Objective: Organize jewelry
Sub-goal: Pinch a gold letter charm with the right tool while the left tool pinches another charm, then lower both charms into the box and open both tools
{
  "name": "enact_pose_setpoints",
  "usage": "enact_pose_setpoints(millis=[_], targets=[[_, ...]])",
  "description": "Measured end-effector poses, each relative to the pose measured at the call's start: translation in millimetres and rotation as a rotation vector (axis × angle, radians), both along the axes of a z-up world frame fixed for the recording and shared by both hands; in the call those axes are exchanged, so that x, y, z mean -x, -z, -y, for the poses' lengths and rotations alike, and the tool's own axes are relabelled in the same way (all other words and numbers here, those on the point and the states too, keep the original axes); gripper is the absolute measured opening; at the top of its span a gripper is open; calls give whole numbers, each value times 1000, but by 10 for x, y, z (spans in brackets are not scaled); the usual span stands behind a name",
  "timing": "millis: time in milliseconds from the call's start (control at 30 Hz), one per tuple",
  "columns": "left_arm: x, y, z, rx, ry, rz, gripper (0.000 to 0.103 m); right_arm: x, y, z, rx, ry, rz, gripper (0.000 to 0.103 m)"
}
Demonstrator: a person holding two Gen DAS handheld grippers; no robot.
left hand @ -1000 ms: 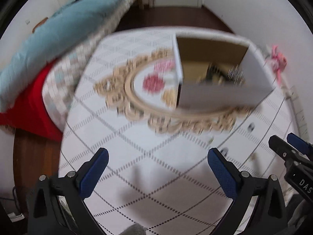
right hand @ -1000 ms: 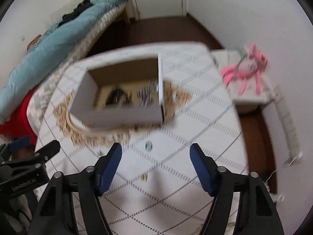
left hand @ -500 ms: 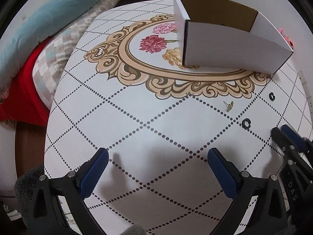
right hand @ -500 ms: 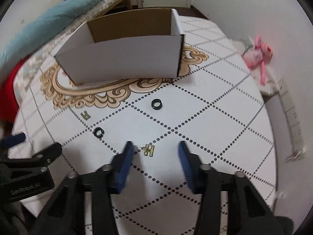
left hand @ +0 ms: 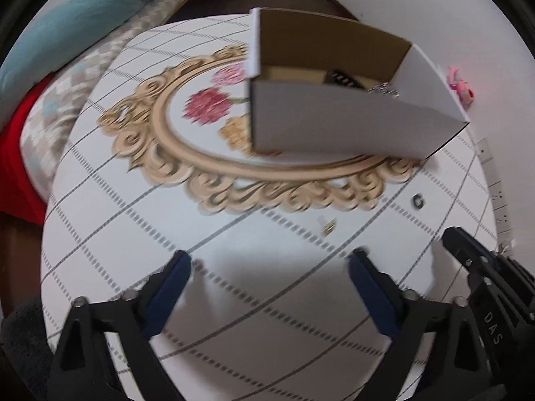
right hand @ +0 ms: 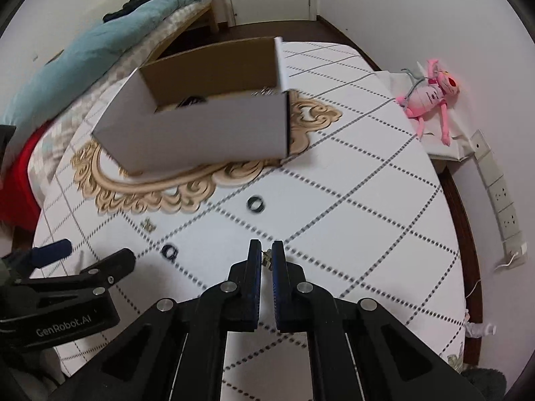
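A white cardboard box (right hand: 207,133) with brown inside stands on the patterned table (right hand: 361,207) and holds dark and silvery jewelry; it also shows in the left wrist view (left hand: 351,123). My right gripper (right hand: 266,257) is shut on a small gold earring (right hand: 266,256), held just above the table. Two black rings (right hand: 255,204) (right hand: 169,251) and a gold earring (right hand: 148,224) lie on the table. My left gripper (left hand: 267,267) is open and empty above the table, near a gold earring (left hand: 328,225) and a black ring (left hand: 418,200).
A bed with a teal blanket (right hand: 83,53) and a red cover (left hand: 20,153) runs along the table's left side. A pink plush toy (right hand: 431,95) lies on a low white ledge at the right. Wall sockets (right hand: 501,197) sit at the right.
My right gripper closed on the gold earring and lifted it off the table. Both grippers rose and pulled back, so the box's contents show again.
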State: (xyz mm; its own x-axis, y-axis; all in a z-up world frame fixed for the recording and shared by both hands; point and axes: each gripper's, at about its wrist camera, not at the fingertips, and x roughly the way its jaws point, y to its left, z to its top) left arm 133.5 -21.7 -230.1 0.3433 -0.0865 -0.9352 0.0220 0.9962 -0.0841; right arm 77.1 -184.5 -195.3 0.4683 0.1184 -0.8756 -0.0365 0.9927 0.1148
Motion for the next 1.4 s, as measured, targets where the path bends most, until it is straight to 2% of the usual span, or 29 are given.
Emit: enact_pose_setpoints(millis=[100,167,200,267,333,433,633,700,833,933,1033,1133,1233,1400], targets=[[-78,8,136,-2,34,14,72,-67,8,87,-15,17,-4,6],[-100,14,209,-12,55,21,57,-92,-8,107,-20,25,-1,6],[-115,27,253,-18,72,22,46,-99,-13,115,-20,27,1,6],[-118,25,309,-49,105,48,37,-110,-16,128,-19,27,3,6],[-81,16,372,-67,135,68,21,-106,-8,135,-18,30,6,6],[-102,10,404,-62,160,78,9,-120,-9,151,-19,34,7,6],[-107,-13,353,-25,150,68,9,-109,-75,149,-28,33,22,6],[-77,-62,322,11,143,59,9,-107,-122,151,-36,34,31,6],[-28,-328,202,99,129,76,9,-110,-321,177,-72,36,61,6],[-102,-694,110,153,127,131,9,-153,-543,191,-113,28,92,6],[-292,-933,61,175,134,164,9,-287,-771,175,-167,14,119,6],[-660,-1102,4,180,136,169,9,-552,-922,129,-212,-5,119,6],[-957,-1116,-10,166,129,159,9,-885,-963,100,-233,-18,95,6],[-1383,-1071,-95,148,101,113,10,-1450,-870,84,-237,-40,8,6]])
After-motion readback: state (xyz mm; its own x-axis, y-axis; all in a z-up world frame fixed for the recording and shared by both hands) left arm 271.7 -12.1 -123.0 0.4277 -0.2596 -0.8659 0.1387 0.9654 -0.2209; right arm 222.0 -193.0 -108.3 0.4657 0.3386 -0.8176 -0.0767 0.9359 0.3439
